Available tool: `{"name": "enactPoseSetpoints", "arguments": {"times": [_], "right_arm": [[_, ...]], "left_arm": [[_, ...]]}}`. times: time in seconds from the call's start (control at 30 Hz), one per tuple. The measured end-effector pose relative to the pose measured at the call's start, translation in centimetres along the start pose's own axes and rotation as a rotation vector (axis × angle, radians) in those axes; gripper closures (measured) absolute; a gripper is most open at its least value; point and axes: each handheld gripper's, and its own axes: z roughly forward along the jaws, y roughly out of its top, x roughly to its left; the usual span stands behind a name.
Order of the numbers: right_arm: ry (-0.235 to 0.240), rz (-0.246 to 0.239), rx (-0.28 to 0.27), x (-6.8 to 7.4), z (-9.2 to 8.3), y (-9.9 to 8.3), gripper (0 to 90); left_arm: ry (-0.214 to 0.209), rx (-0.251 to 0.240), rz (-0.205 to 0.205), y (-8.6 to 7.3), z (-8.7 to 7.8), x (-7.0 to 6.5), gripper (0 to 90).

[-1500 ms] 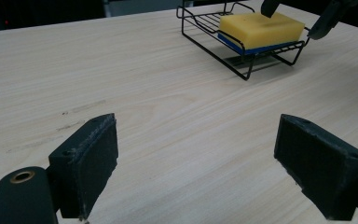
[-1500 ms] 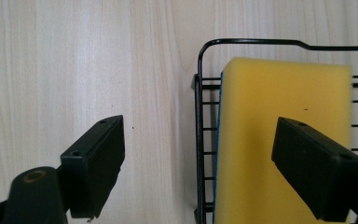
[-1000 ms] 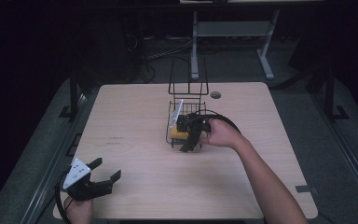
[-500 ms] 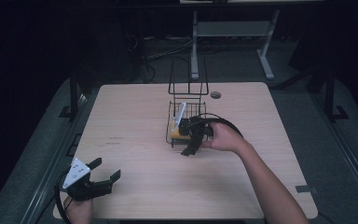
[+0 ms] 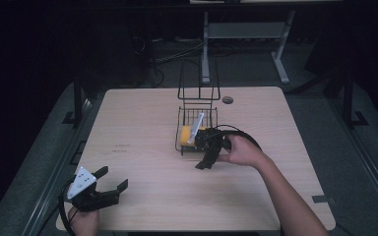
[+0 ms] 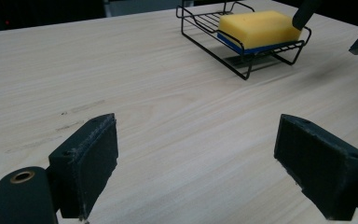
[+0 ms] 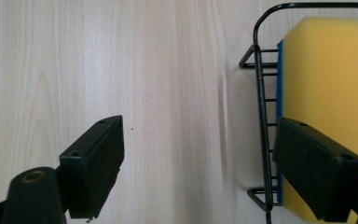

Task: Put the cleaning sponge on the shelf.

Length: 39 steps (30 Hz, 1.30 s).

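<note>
The yellow sponge (image 7: 328, 93) lies in the black wire rack (image 5: 197, 129), likely so it can drip dry. The right gripper (image 5: 210, 153) hangs just beside the rack, jaws spread wide, holding nothing. The left gripper (image 5: 104, 187) rests far from the rack, jaws spread too.
</note>
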Motion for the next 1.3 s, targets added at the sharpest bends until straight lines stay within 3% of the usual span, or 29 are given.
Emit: {"name": "enactPoseSetpoints", "arguments": {"times": [0.6,1.3], "right_arm": [[0.005,0.026,-0.009,1.1,0.2,-1.9,16.5],[-0.012,0.092,-0.025,2.1,-0.6,-6.3,16.5]], "left_arm": [[-0.006,0.0,0.012,0.1,0.1,-0.2,12.8],[-0.005,0.006,0.018,0.0,0.1,-0.4,12.8]]}}
